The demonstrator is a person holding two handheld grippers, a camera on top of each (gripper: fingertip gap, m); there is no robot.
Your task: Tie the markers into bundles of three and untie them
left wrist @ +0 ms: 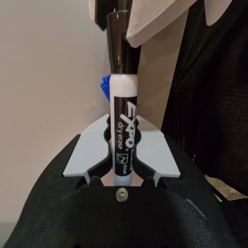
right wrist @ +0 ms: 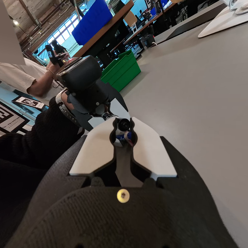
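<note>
Left tongs point(left wrist: 122, 132): closed on the barrel of a black marker point(left wrist: 123, 120), white fingers point(left wrist: 92, 147) pressed against both sides of it.
Black marker: white body with a black label, black cap point(left wrist: 120, 47) pointing away from the left camera, held clear above the desk.
Blue marker point(left wrist: 105, 87): only a blue sliver shows behind the left edge of the black one, touching it.
Thin dark tie point(left wrist: 116, 12): a fine loop rings the black cap near its far end; a second fine line crosses the cap close to its base.
Right tongs point(right wrist: 123, 128): closed around the cap end of the bundle; in the right view the round black cap end point(right wrist: 123, 124) sits between the fingertips, with blue and a bit of red just below it.
Right tongs in the left view: white fingers point(left wrist: 147, 26) come in from the top and straddle the cap.
Left tongs in the right view point(right wrist: 114, 114): just beyond the bundle, held by a hand in a dark knit sleeve point(right wrist: 53, 127).
Desk point(right wrist: 187, 94): plain grey.
Green bin point(right wrist: 120, 71): on the desk, well behind the tongs.
Person point(right wrist: 20, 75): pale shirt, far left.
</note>
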